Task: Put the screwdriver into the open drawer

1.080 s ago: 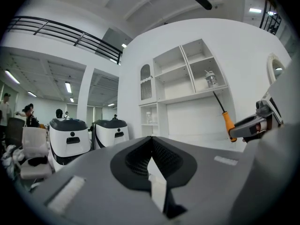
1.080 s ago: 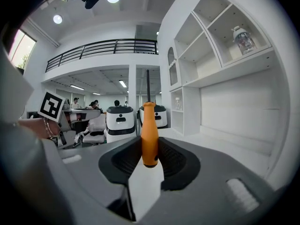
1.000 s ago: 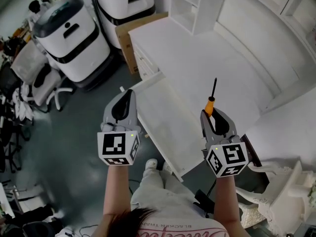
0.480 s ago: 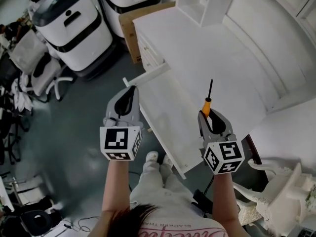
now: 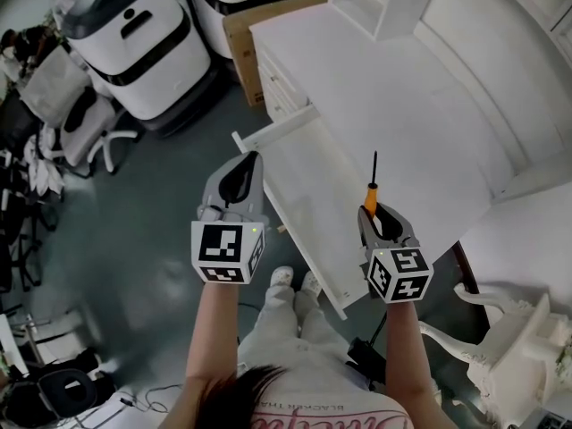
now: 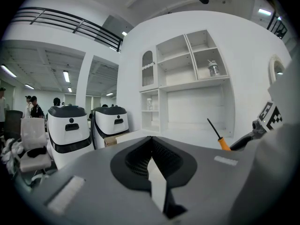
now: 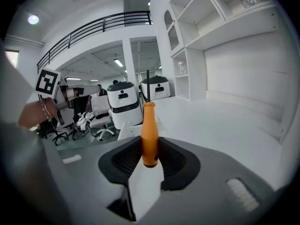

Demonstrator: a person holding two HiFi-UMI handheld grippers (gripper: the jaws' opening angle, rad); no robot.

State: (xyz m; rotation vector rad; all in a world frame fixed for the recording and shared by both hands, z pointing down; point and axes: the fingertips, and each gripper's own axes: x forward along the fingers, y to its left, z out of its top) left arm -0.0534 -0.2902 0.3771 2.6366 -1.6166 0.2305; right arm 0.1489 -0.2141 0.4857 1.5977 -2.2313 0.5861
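1. Right gripper [image 5: 379, 214], nearest item: jaws clenched on the orange handle of the screwdriver [image 5: 370, 195]; black shaft points away from the person. The screwdriver is held in the air above the open drawer [image 5: 304, 181], near the desk's edge.
2. Left gripper [image 5: 248, 161]: jaws pressed together, nothing between them, level with the drawer's outer front panel.
3. Open drawer: white, pulled out from the desk [image 5: 402, 96].
4. Cardboard box [image 5: 243, 32] beside the desk's far end.
5. 2 white-and-black machines [image 5: 134, 38] on the floor beyond.
6. White shelf unit [image 6: 187, 74] at the back of the desk.
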